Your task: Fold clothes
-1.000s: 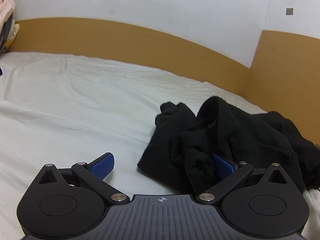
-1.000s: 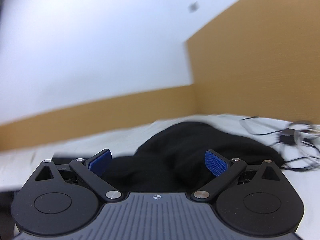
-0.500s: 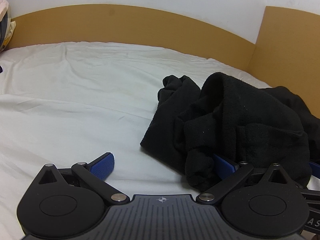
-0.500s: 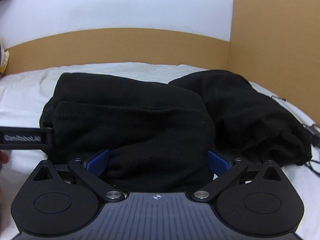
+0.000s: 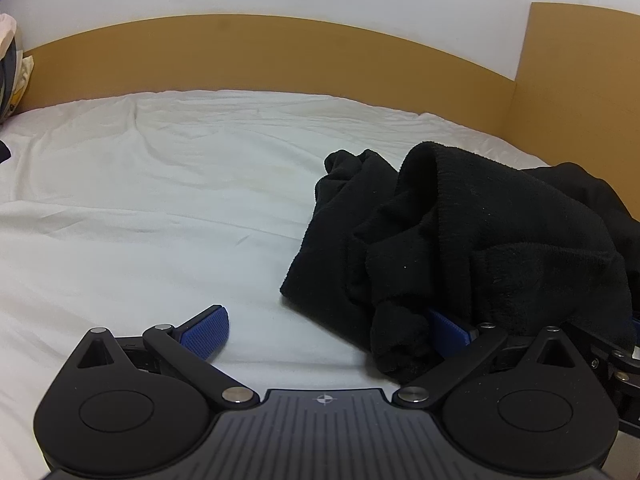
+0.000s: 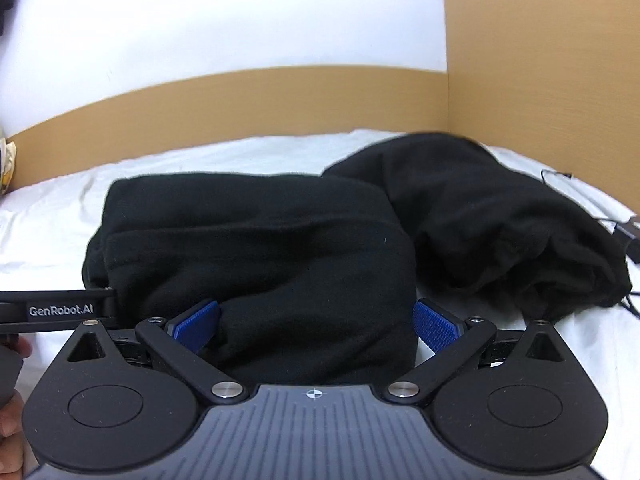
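A crumpled black fleece garment [image 5: 472,240] lies on the white bed sheet [image 5: 140,208]. My left gripper [image 5: 328,330] is open at the garment's near left edge. Its right pad [image 5: 448,328] is partly under a fold of cloth, and its left pad [image 5: 208,330] rests over bare sheet. In the right wrist view the same garment [image 6: 256,256] bulges up between the open jaws of my right gripper [image 6: 316,322], with a blue pad on each side of the cloth. The left gripper's body [image 6: 60,310] shows at the left edge there.
A wooden headboard [image 5: 280,56] runs along the far side and a wooden side panel [image 6: 540,80] stands at the right. Black cables and a small adapter [image 6: 628,232] lie on the sheet at far right. A pile of light cloth [image 5: 10,68] sits at the far left.
My right gripper swung round from the wall to face the garment and came in low, so the cloth now sits between its jaws. My left gripper stayed open at the garment's edge.
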